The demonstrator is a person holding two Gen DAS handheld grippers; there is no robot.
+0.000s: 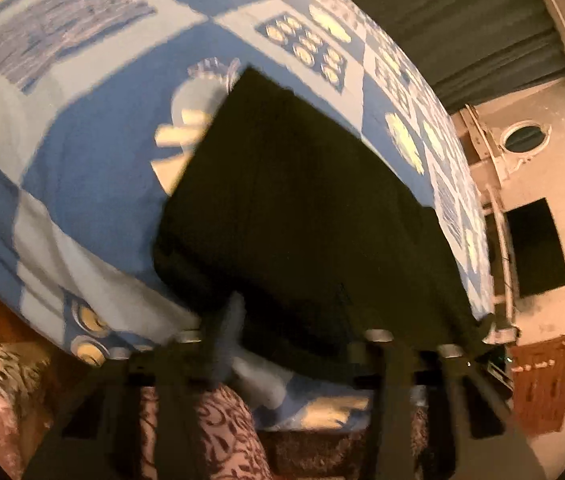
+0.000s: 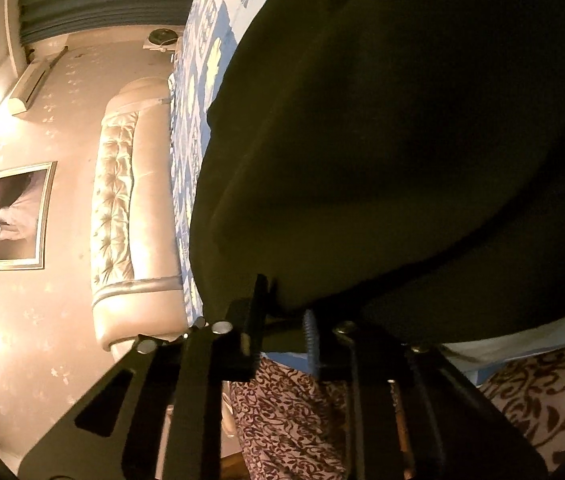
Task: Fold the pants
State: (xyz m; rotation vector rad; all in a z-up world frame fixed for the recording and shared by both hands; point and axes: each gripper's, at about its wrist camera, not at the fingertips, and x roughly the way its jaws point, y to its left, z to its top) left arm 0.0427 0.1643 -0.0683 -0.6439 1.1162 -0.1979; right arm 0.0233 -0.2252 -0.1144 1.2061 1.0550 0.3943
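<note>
Left wrist view: the dark pants [image 1: 306, 208] lie on a blue patterned bedspread [image 1: 82, 168], apparently already folded into a compact slab. Their long axis runs from the near edge of the bed diagonally up and away toward a squared far corner. The left gripper [image 1: 302, 332] sits at the near edge; one finger [image 1: 230, 320] shows against the cloth, the other is lost in the dark fabric, so the jaws read as narrowed onto the near hem, though pad contact is not clear.

Right wrist view: the pants fill most of the frame. The right gripper [image 2: 286, 312] has its jaws drawn close together on the near edge of the cloth, a thin fold appearing pinched between the fingers [image 2: 260, 300]. A tufted headboard [image 2: 122, 200] stands beyond the bed.

Judgement: both near corners are being taken for a fold. The next move calls for lifting both corners evenly and carrying them along the long axis toward the far end.
</note>
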